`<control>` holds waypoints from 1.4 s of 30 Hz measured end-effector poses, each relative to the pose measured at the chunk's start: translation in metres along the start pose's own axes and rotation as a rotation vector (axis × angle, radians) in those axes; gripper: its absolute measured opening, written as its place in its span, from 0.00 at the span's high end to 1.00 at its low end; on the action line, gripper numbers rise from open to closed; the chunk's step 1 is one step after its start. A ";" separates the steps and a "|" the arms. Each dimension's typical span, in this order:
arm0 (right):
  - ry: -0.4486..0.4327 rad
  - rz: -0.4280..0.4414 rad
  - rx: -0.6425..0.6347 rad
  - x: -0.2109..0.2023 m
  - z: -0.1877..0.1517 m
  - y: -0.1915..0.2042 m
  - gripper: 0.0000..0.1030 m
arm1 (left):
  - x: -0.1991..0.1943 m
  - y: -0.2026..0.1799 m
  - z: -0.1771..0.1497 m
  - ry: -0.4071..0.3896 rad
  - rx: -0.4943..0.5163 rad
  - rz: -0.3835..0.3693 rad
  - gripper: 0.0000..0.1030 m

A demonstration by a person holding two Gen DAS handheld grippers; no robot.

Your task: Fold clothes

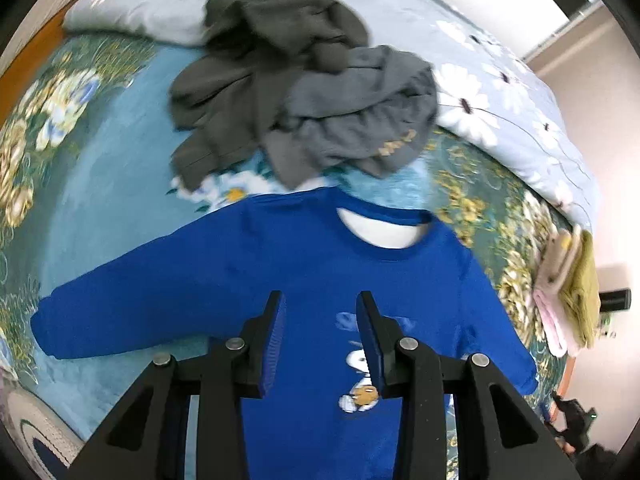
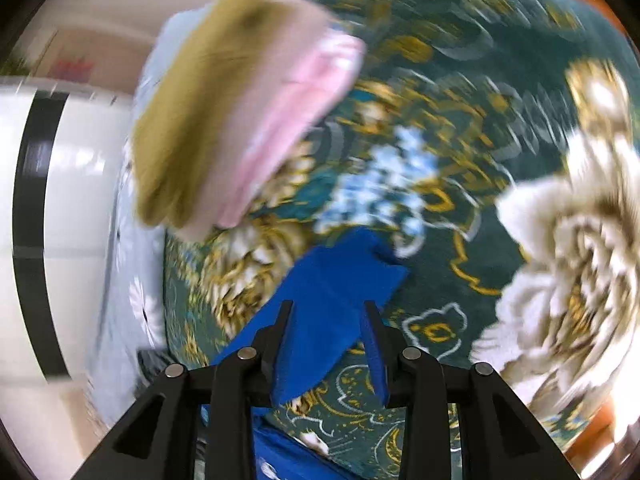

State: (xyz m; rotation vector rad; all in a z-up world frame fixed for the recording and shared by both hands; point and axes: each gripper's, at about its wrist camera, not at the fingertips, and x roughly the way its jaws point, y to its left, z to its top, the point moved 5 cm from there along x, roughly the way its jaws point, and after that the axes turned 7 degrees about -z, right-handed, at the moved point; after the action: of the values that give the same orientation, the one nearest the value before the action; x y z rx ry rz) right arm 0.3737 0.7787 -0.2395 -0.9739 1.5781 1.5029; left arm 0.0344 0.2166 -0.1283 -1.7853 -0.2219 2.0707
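A bright blue sweatshirt (image 1: pixel 280 264) with a cartoon dog print lies face up on the flowered bed cover, both sleeves spread out. My left gripper (image 1: pixel 321 312) hovers open above its chest, nothing between the fingers. In the right wrist view, the end of the blue sleeve (image 2: pixel 340 276) reaches up between the fingers of my right gripper (image 2: pixel 329 320), which stands open over it; the view is blurred. Beyond the collar sits a heap of a dark olive garment (image 1: pixel 256 52) and a grey one (image 1: pixel 360 116).
A stack of folded clothes, olive on pink (image 1: pixel 572 292) (image 2: pixel 224 120), rests at the bed's right edge. A pale floral quilt (image 1: pixel 500 80) is bunched along the far side. The teal flowered cover (image 1: pixel 100 152) (image 2: pixel 460 160) spreads all around, with wooden bed frame (image 2: pixel 592 432) at the edges.
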 end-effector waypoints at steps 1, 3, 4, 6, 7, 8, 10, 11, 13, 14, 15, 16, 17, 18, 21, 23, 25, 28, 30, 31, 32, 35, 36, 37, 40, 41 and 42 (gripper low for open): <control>0.016 0.008 0.031 0.009 0.002 -0.008 0.65 | -0.002 -0.009 -0.001 -0.001 0.013 0.003 0.64; 0.048 0.011 0.074 0.027 0.005 -0.018 0.64 | -0.006 -0.026 -0.006 -0.001 0.035 0.015 0.64; 0.064 0.013 0.093 0.037 0.007 -0.022 0.64 | -0.008 -0.034 -0.008 -0.005 0.045 0.018 0.64; 0.076 0.019 0.110 0.049 0.009 -0.025 0.64 | -0.011 -0.050 -0.017 -0.007 0.066 0.024 0.64; 0.079 0.022 0.118 0.053 0.010 -0.026 0.64 | -0.012 -0.056 -0.021 -0.004 0.074 0.030 0.63; 0.082 0.024 0.125 0.057 0.010 -0.026 0.64 | -0.011 -0.060 -0.025 0.003 0.080 0.038 0.63; 0.086 0.030 0.139 0.066 0.011 -0.026 0.64 | -0.010 -0.067 -0.033 0.016 0.088 0.055 0.63; 0.084 0.027 0.146 0.069 0.011 -0.026 0.64 | -0.010 -0.070 -0.035 0.021 0.090 0.061 0.63; 0.063 0.046 0.172 0.074 0.011 -0.024 0.64 | -0.010 -0.074 -0.040 0.030 0.094 0.070 0.63; 0.060 0.045 0.185 0.076 0.010 -0.024 0.64 | -0.010 -0.077 -0.042 0.034 0.098 0.074 0.63; 0.059 0.039 0.197 0.078 0.010 -0.024 0.64 | -0.010 -0.081 -0.043 0.035 0.105 0.078 0.63; 0.059 0.034 0.209 0.080 0.009 -0.024 0.64 | -0.010 -0.084 -0.044 0.035 0.110 0.081 0.63; 0.061 0.032 0.224 0.081 0.008 -0.024 0.67 | -0.011 -0.086 -0.044 0.035 0.113 0.084 0.63; 0.064 0.030 0.239 0.081 0.007 -0.025 0.72 | -0.011 -0.089 -0.044 0.034 0.115 0.085 0.63; 0.059 0.032 0.254 0.078 0.008 -0.029 0.91 | -0.014 -0.096 -0.043 0.024 0.122 0.077 0.63; 0.054 0.027 0.246 0.075 0.009 -0.031 0.92 | -0.018 -0.101 -0.041 0.013 0.137 0.075 0.63; 0.048 0.021 0.237 0.072 0.010 -0.033 0.93 | -0.023 -0.103 -0.040 0.000 0.151 0.074 0.63; 0.041 0.013 0.225 0.067 0.012 -0.036 0.93 | -0.029 -0.101 -0.040 -0.012 0.154 0.079 0.63; 0.035 0.007 0.216 0.064 0.013 -0.038 0.93 | -0.033 -0.095 -0.041 -0.021 0.135 0.084 0.63; 0.033 0.004 0.212 0.063 0.014 -0.039 0.93 | -0.036 -0.091 -0.041 -0.026 0.120 0.086 0.63; 0.028 0.008 0.208 0.059 0.014 -0.038 0.93 | -0.038 -0.087 -0.042 -0.031 0.104 0.088 0.63; -0.004 0.036 0.154 0.040 0.013 -0.020 0.93 | -0.052 -0.070 -0.043 -0.060 0.057 0.091 0.63; -0.016 0.044 0.127 0.033 0.013 -0.012 0.93 | -0.057 -0.064 -0.043 -0.071 0.041 0.092 0.63; -0.031 0.049 0.083 0.025 0.012 -0.001 0.93 | -0.062 -0.058 -0.043 -0.082 0.025 0.093 0.63; -0.082 0.080 -0.058 -0.004 0.004 0.041 0.93 | -0.077 -0.039 -0.044 -0.115 -0.024 0.095 0.63; -0.100 0.094 -0.105 -0.015 0.001 0.056 0.93 | -0.082 -0.031 -0.046 -0.126 -0.042 0.096 0.63; -0.116 0.116 -0.153 -0.026 -0.003 0.077 0.92 | -0.087 -0.021 -0.047 -0.137 -0.063 0.096 0.63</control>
State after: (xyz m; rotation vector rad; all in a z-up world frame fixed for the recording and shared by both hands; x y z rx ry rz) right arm 0.3161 0.7789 -0.1824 -0.8742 1.4757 1.7500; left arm 0.0934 0.1953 -0.0488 -1.7220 -0.2460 2.2808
